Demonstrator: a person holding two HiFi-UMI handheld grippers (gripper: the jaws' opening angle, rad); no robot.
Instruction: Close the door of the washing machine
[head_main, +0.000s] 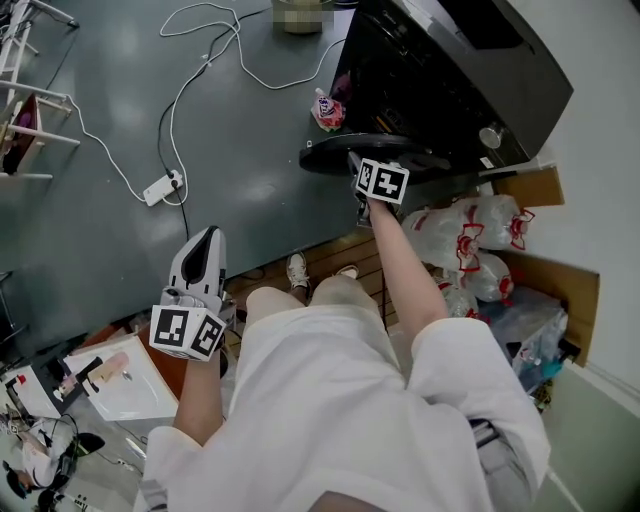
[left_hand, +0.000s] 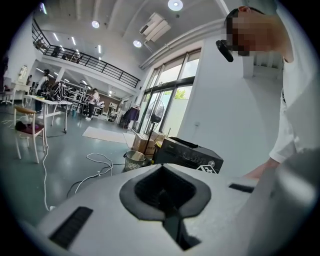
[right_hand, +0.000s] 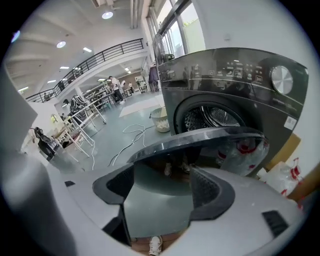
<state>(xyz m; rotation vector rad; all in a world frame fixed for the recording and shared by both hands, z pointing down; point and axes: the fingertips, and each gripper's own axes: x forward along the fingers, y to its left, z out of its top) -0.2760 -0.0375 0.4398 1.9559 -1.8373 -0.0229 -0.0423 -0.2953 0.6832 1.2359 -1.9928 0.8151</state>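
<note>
Grey floor (head_main: 250, 150) runs under everything, with one white power strip (head_main: 160, 188) on its cable. One dark washing machine (head_main: 450, 70) stands ahead of me at the wall, its drum (right_hand: 212, 116) open to view. Its single round door (head_main: 350, 152) is swung wide, sticking out from the front; from above I see it nearly edge-on, its long line running left to right.

My right gripper (right_hand: 162, 185) sits just at that rim with the fingers released and spread, nothing between them; whether they touch the door I cannot tell. My left gripper (left_hand: 165, 192) hangs well apart by my knee, fingers clenched on nothing.

The door's hinge is hidden. Plastic bags (head_main: 470, 235) beside the machine overlap too much to count.
</note>
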